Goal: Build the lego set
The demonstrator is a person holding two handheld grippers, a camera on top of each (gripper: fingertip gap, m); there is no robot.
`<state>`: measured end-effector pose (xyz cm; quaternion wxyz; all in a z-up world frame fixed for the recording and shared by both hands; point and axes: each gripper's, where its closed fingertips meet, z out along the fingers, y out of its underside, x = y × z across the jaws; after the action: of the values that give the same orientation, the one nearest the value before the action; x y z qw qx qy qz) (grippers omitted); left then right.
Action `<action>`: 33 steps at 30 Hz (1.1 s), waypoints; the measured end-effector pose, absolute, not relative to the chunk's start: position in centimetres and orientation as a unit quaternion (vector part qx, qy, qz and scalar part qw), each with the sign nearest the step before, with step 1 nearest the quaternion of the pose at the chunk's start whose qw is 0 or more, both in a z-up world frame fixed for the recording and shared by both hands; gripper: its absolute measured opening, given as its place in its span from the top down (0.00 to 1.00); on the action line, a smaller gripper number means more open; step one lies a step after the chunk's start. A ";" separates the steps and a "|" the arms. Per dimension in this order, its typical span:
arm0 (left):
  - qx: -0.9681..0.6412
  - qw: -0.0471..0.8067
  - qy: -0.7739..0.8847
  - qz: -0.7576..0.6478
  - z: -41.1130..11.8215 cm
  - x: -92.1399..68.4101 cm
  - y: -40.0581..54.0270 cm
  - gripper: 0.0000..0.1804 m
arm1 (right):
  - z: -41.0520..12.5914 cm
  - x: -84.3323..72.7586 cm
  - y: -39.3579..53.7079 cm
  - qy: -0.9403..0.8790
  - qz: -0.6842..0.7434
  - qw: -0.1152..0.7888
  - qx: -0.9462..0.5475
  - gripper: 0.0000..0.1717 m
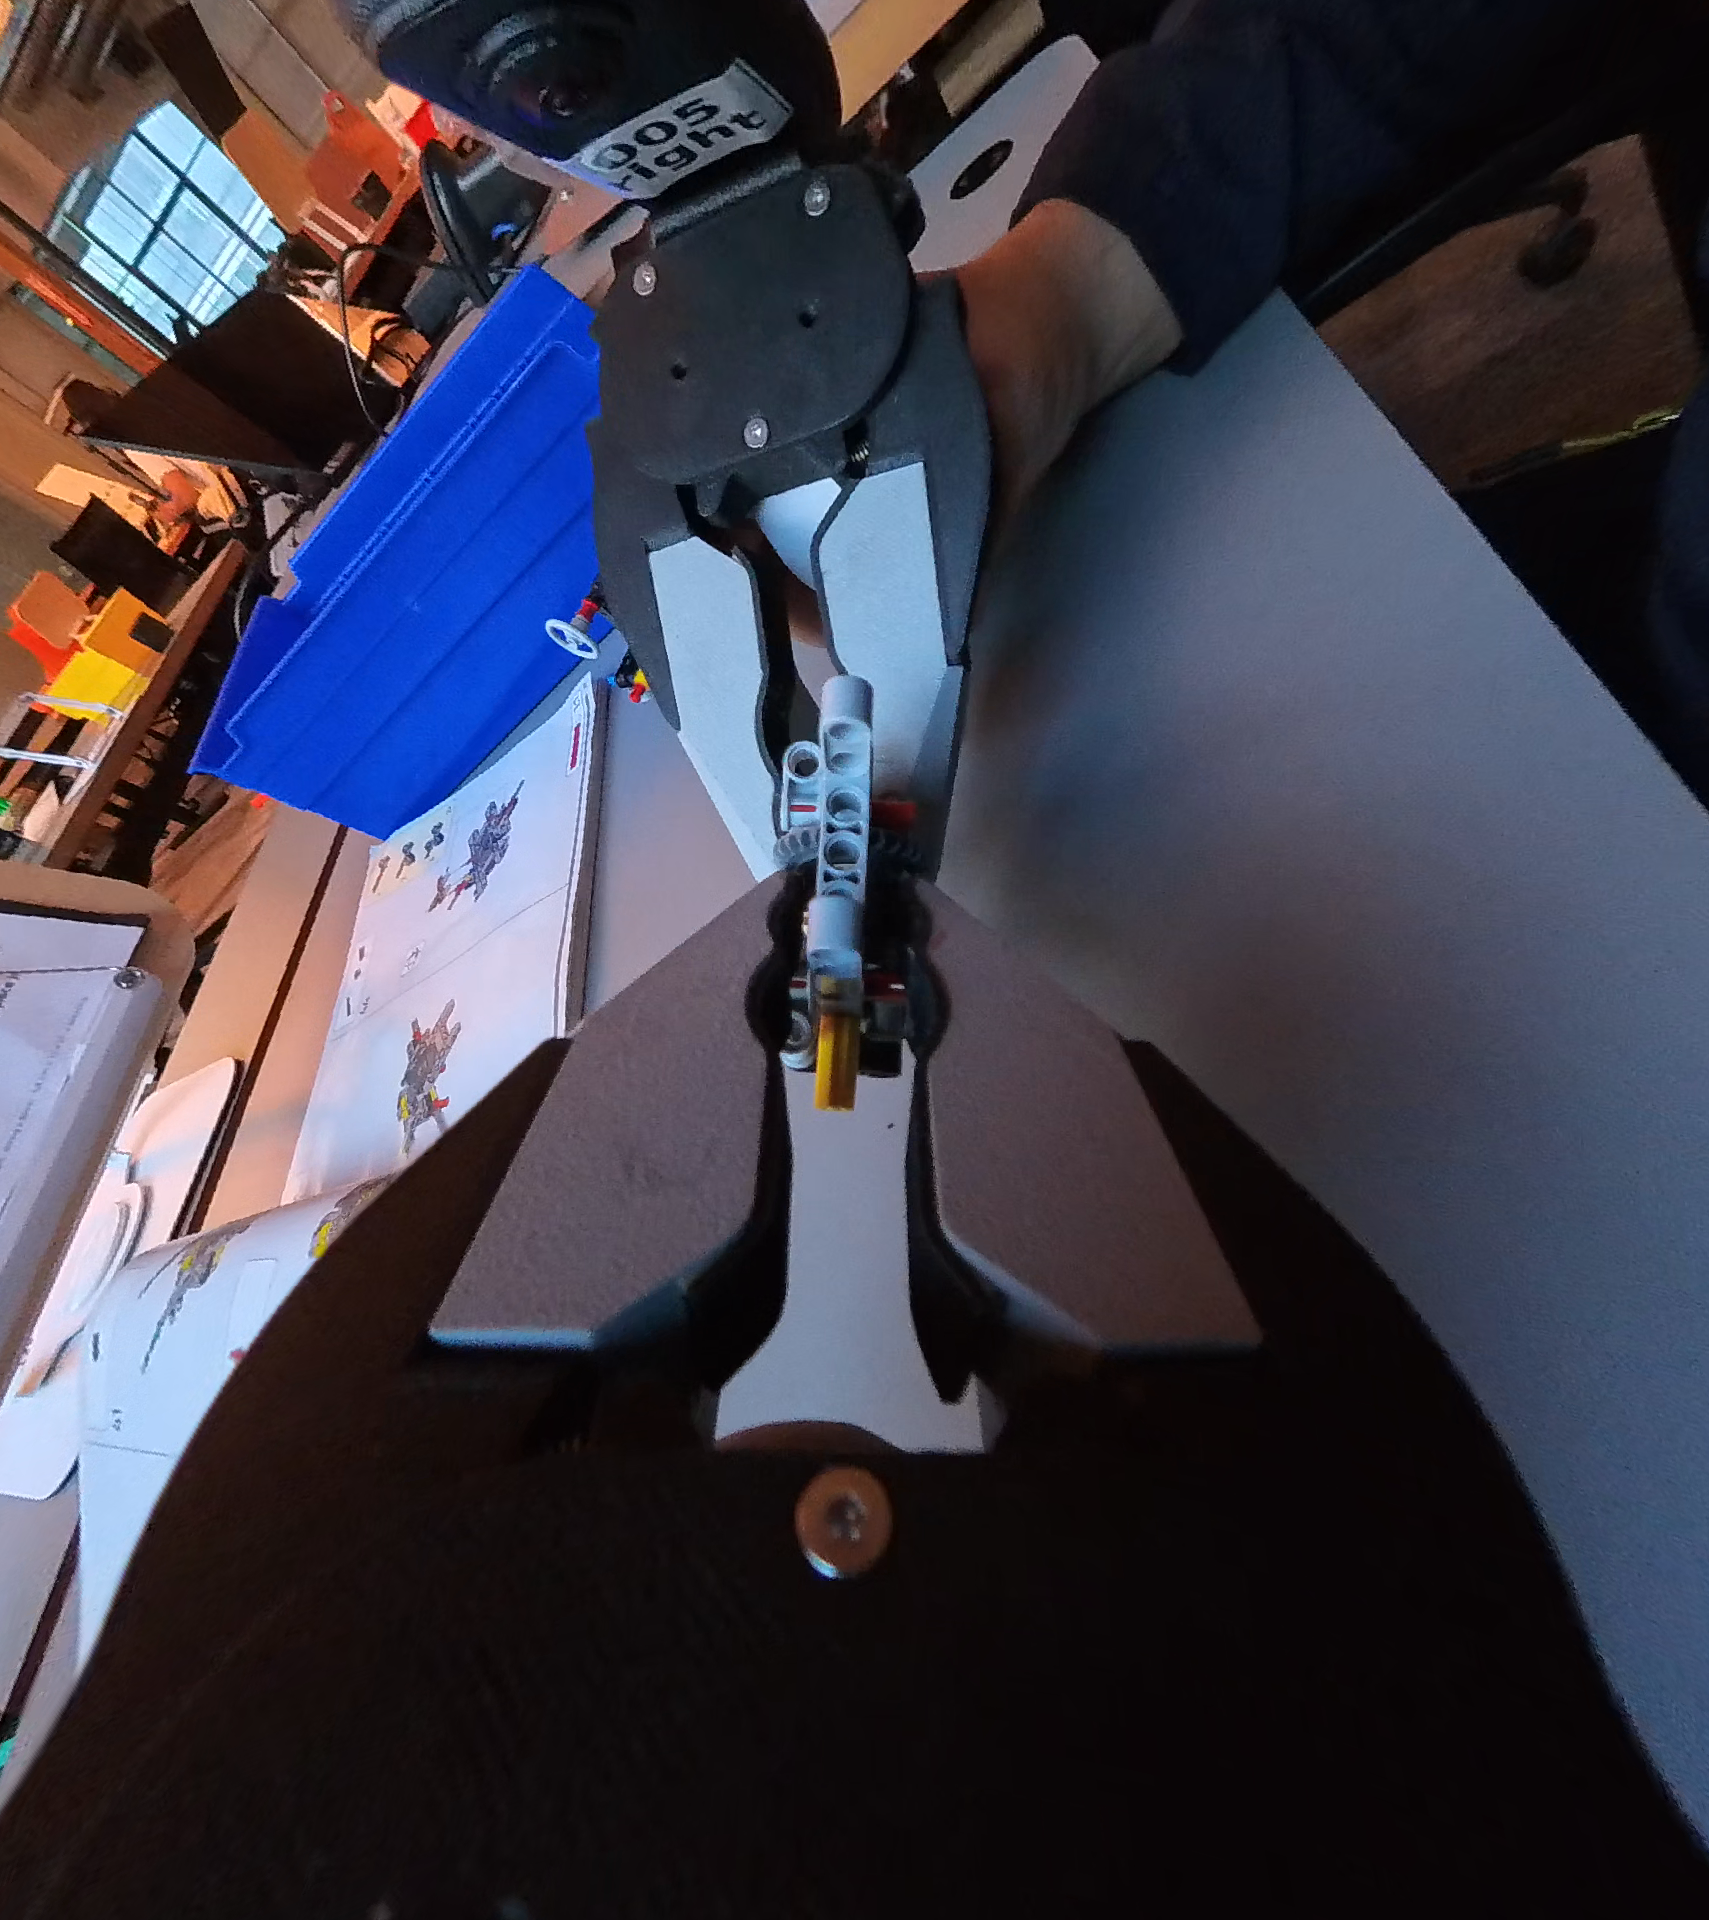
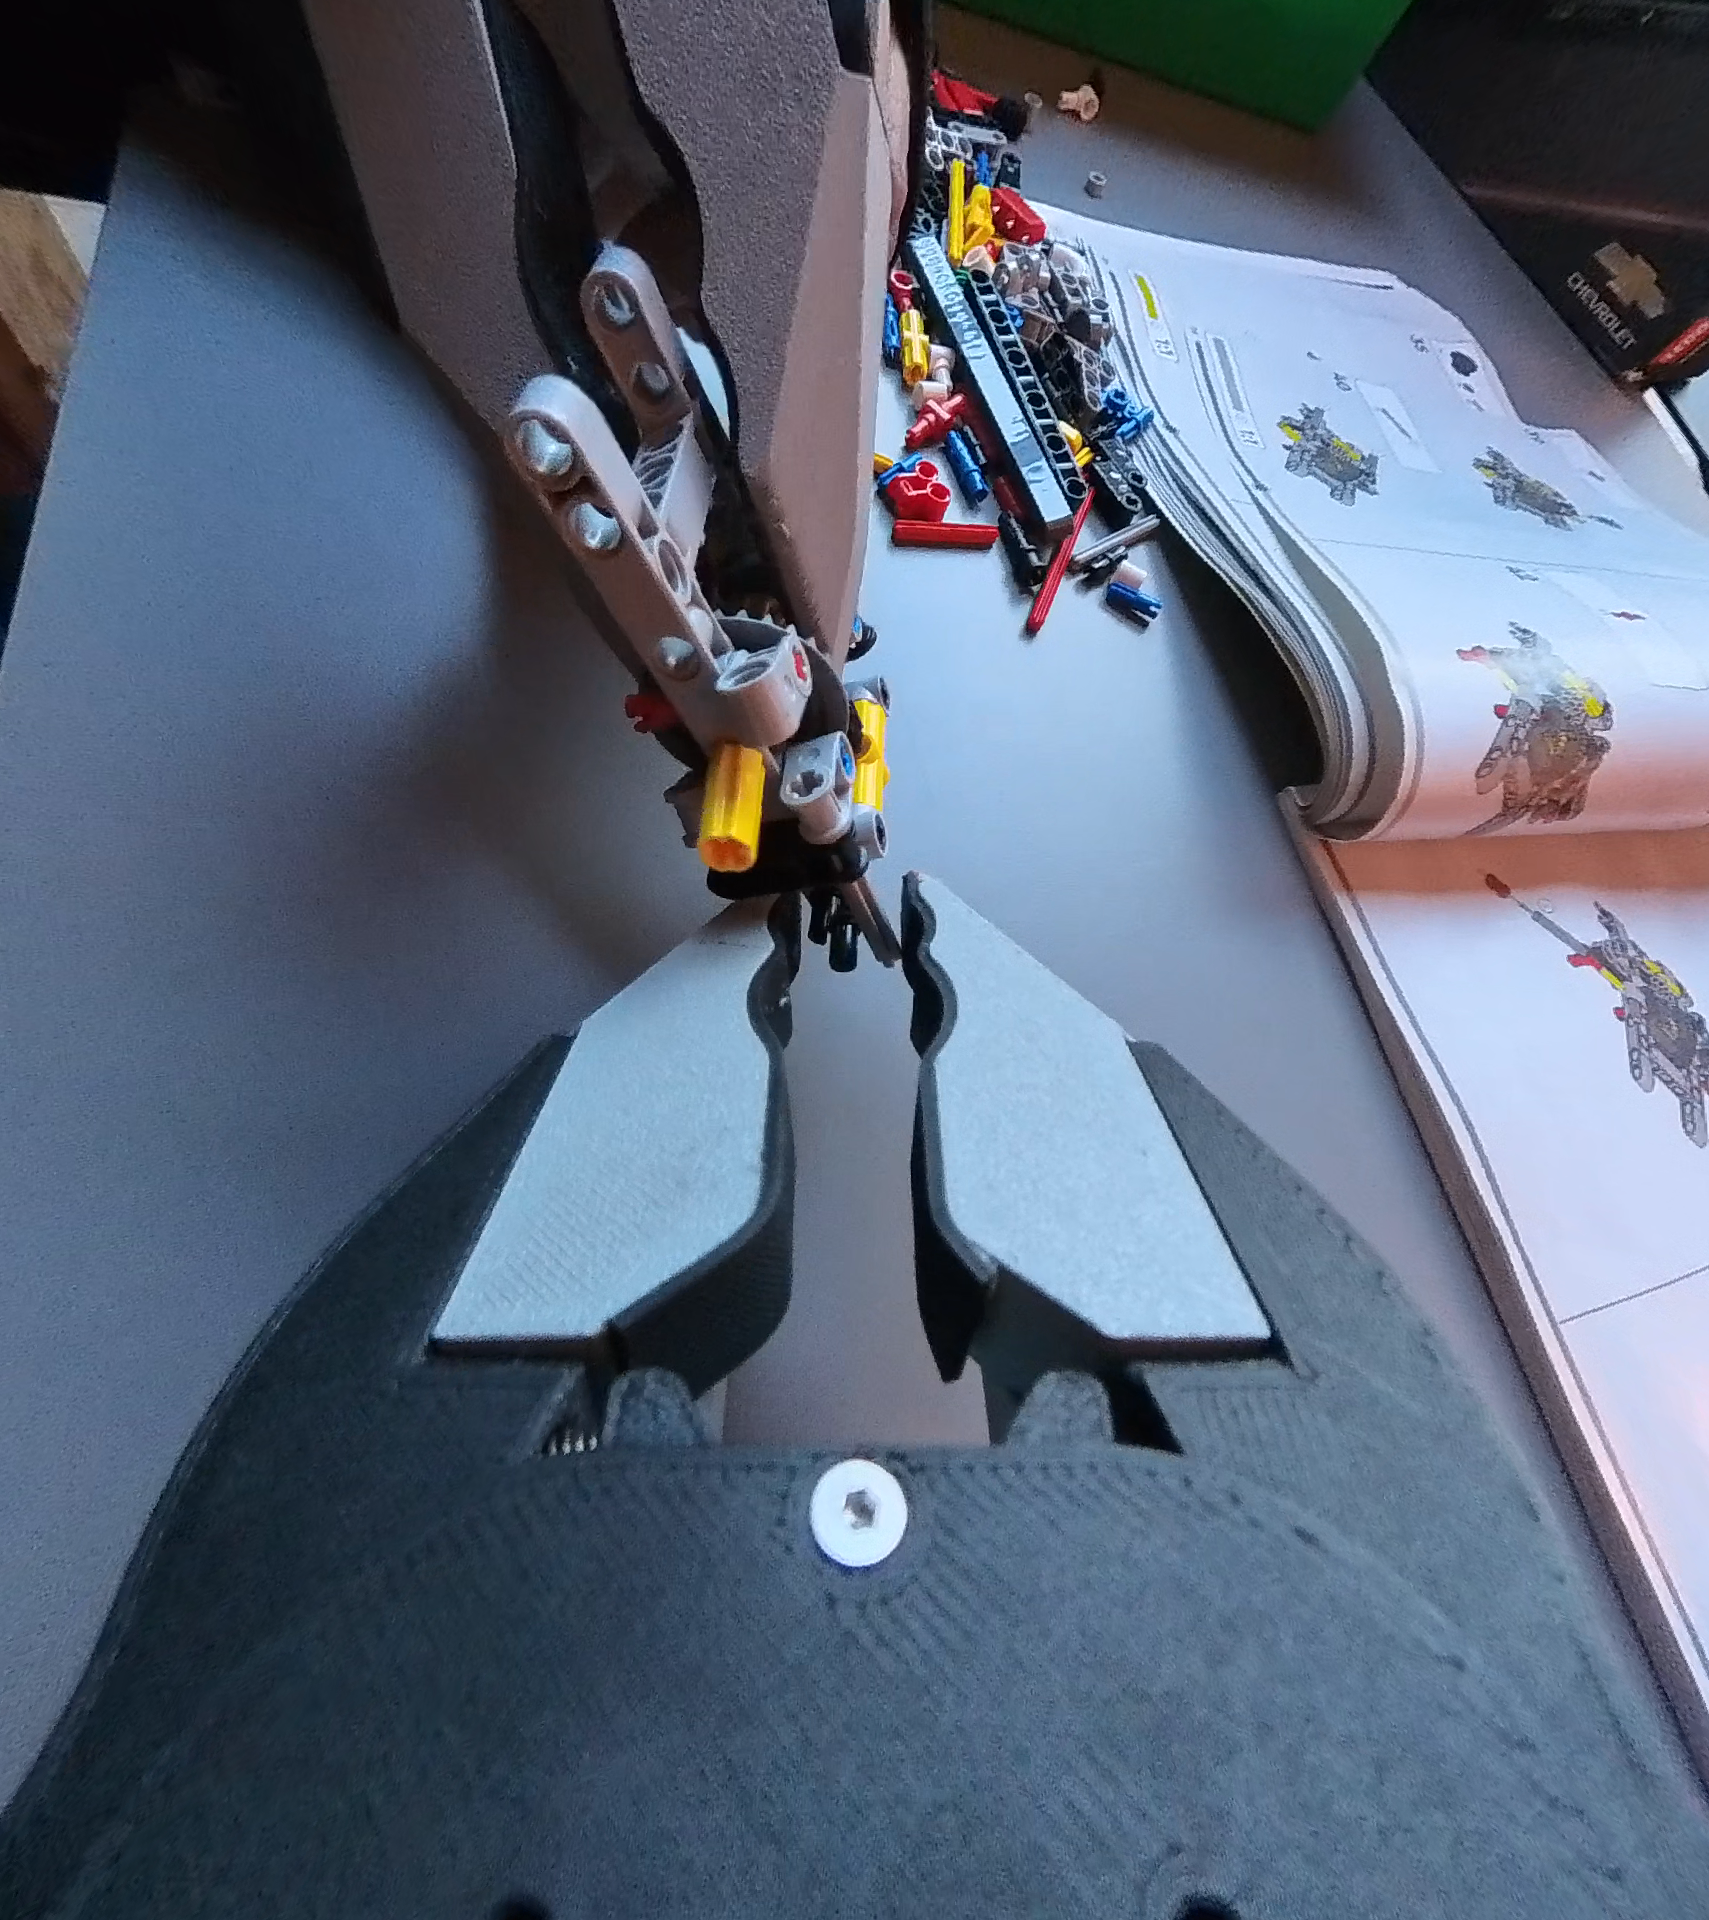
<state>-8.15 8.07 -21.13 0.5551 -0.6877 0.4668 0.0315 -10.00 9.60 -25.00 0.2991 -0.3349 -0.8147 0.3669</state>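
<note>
Brick assembly (image 1: 834, 904) at frame centre over the surface (image 1: 1297, 831), between left gripper (image 1: 845, 997) below and right gripper (image 1: 829, 748) above. Bin (image 1: 414, 582) upper left on the surface; instruction sheets (image 1: 476, 935) below it. In the right wrist view, loose parts pile (image 2: 1006, 353) upper centre, open booklet (image 2: 1452, 582) to its right, box (image 2: 1608, 156) top right.

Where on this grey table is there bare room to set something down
Bare: the grey table left of the small grey-and-yellow brick assembly. Crowded: right side, with the pile of loose coloured bricks and the open white instruction booklet.
</note>
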 end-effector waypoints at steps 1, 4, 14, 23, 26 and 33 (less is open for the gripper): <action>-0.688 0.557 0.464 0.027 -21.0 -8.2 8.1 0.92 | -25.0 -10.0 9.6 -0.814 0.369 0.299 -0.335 0.91; -0.691 0.565 0.451 0.010 -20.7 -8.2 8.1 0.92 | -24.7 -10.0 9.5 -0.810 0.378 0.297 -0.335 0.91; -0.706 0.577 0.406 -0.064 -20.2 -8.7 8.3 0.92 | -24.3 -9.9 9.3 -0.805 0.390 0.298 -0.333 0.93; -0.740 0.556 0.367 -0.089 -20.7 -9.6 8.9 0.92 | -24.6 -10.1 9.9 -0.800 0.389 0.287 -0.355 0.89; -0.743 0.551 0.376 -0.049 -20.9 -10.1 9.1 0.92 | -24.1 -10.0 10.4 -0.788 0.410 0.278 -0.365 0.85; -0.718 0.526 0.448 0.084 -21.7 -9.8 9.0 0.92 | -19.2 -9.0 8.9 -0.746 0.484 0.358 -0.285 0.86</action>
<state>-9.78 8.96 -21.74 0.5262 -0.7179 0.4480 0.0843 -8.98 8.91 -19.24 0.3576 -0.2849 -0.7462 0.4839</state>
